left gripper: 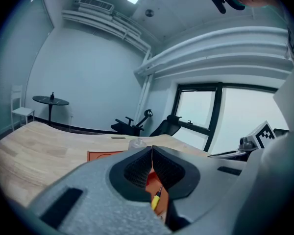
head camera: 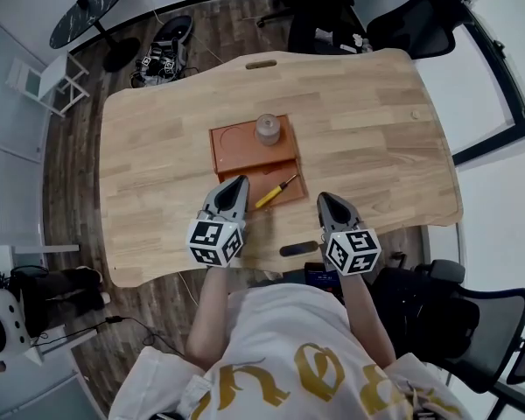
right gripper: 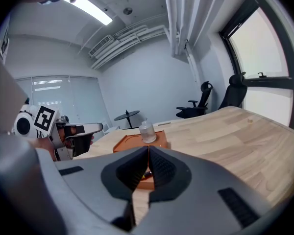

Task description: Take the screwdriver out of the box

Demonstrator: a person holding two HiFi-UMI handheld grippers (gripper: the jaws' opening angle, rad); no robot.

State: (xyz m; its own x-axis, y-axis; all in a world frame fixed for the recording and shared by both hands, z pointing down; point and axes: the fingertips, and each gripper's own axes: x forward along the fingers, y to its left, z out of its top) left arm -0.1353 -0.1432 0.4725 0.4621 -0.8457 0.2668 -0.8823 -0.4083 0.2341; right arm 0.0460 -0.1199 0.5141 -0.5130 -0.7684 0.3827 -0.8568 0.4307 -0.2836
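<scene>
An orange box lies open in the middle of the wooden table, with a clear lidded jar standing on its far half. The yellow-handled screwdriver lies slanted in the box's near tray. My left gripper hovers at the tray's near left corner, jaws shut and empty, just left of the screwdriver. In the left gripper view the screwdriver shows below the shut jaws. My right gripper, also shut and empty, sits to the right of the box. The right gripper view shows the box and jar beyond the shut jaws.
A dark flat object lies at the table's near edge between the grippers. Office chairs stand beyond the far side and at the near right. A round black side table and a white chair stand at the far left.
</scene>
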